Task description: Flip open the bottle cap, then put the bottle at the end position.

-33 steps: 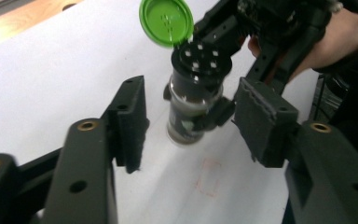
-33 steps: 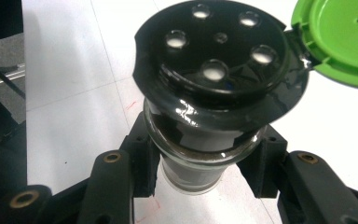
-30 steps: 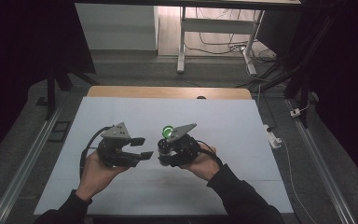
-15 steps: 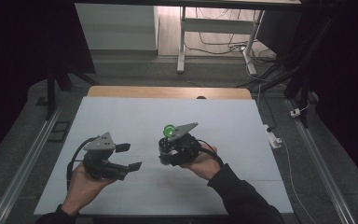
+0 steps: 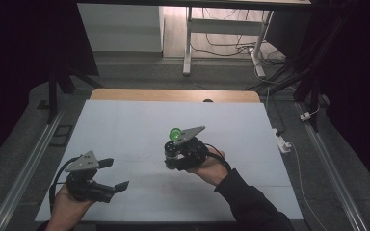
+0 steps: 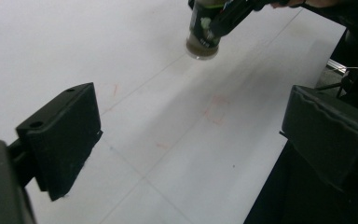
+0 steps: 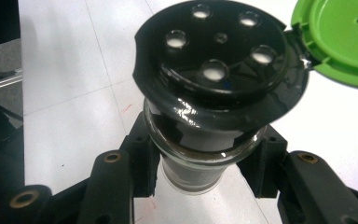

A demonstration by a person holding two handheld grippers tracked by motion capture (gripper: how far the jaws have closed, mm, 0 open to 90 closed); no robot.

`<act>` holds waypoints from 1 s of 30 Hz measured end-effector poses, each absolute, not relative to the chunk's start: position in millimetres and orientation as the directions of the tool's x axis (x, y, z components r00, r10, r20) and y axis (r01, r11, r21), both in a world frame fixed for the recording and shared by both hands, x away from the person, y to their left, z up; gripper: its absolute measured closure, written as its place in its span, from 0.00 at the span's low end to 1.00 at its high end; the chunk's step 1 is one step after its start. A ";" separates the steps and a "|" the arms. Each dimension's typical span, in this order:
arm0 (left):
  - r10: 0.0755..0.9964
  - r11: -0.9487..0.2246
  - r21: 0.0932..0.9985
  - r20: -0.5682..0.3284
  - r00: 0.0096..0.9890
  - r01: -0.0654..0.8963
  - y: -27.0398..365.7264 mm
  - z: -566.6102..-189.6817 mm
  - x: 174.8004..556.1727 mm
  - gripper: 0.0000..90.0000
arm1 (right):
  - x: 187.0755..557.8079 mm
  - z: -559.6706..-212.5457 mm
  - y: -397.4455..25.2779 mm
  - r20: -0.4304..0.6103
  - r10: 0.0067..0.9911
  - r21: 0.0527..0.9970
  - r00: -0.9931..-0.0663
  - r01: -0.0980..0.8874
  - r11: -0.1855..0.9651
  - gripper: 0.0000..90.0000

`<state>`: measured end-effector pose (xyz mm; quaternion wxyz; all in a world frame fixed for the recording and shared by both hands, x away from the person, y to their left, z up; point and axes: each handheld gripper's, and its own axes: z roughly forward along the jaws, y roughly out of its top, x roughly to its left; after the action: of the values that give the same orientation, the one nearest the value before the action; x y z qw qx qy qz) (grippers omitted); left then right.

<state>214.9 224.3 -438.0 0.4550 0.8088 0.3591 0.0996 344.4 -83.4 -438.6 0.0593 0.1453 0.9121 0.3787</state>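
Right claw point(image 5: 172, 155) clamped around shaker jar point(image 7: 214, 93)

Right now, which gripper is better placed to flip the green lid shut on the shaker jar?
Left. The left gripper is open and free, while the right gripper is clamped on the shaker jar, whose green lid hangs open.

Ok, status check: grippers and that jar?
Left gripper open, holding nothing. Right gripper shut on glass shaker jar, its green flip lid open. White table around them bare.
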 end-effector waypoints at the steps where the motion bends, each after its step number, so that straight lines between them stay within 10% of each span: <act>1: 0.674 -0.324 0.807 -0.169 0.719 0.493 226.4 -439.5 212.7 0.04 | 344.3 -438.3 -83.6 0.001 0.310 0.708 -0.951 0.219 0.671 0.59; 30: 0.729 -0.301 0.768 -0.197 0.655 0.565 265.1 -477.0 178.3 0.00 | 345.6 -436.4 -86.1 -0.007 0.313 0.714 -0.950 0.214 0.667 0.59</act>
<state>178.3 265.1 -477.0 0.4317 0.8008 0.4042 0.0951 345.6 -86.1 -436.4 0.0645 0.1445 0.9107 0.3815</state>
